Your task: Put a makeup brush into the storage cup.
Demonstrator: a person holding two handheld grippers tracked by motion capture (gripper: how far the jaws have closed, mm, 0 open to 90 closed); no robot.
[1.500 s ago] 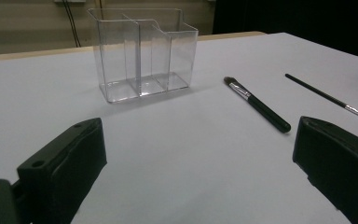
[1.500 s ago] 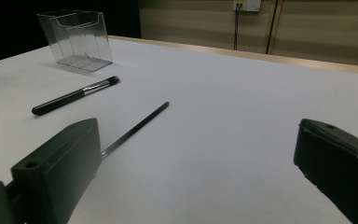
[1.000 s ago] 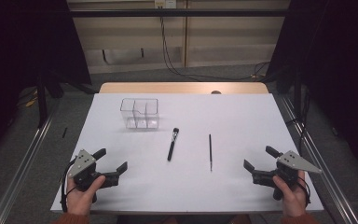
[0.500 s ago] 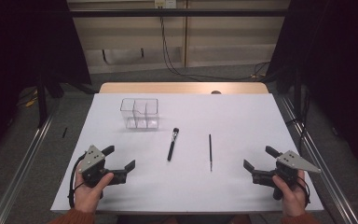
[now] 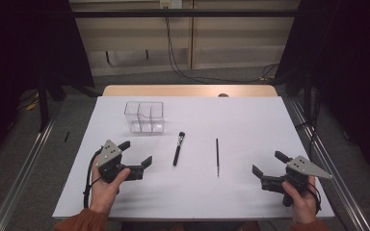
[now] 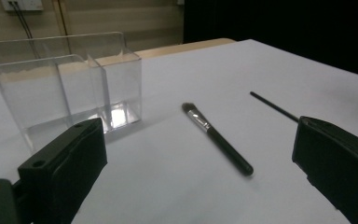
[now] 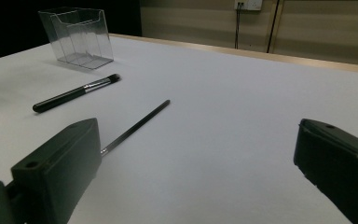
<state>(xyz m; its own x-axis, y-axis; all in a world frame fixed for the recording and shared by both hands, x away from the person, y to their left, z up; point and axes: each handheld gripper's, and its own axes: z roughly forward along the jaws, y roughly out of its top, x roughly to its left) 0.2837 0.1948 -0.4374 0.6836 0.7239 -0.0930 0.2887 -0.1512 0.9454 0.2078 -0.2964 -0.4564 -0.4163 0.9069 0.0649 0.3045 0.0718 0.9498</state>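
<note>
Brush: slim black-handled makeup brush (image 5: pixel 178 149) with silver ferrule, dark bristles, flat on white bench (image 5: pixel 250 187).
Left tongs (image 5: pixel 136 155): wide open, empty.
Right tongs (image 5: pixel 269 163): wide open, empty.

A brush (image 5: pixel 178 149) is laid on the table (image 5: pixel 250 120) between a clear divided box (image 5: pixel 144 116) behind-left and a thin rod (image 5: pixel 217 157) to its right.

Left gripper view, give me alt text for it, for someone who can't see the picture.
Open black tongs point across a white table at a black makeup brush lying flat between the jaws, bristles away from the camera. A clear divided box stands upright behind the left jaw, and a thin black stick lies farther right.
</note>
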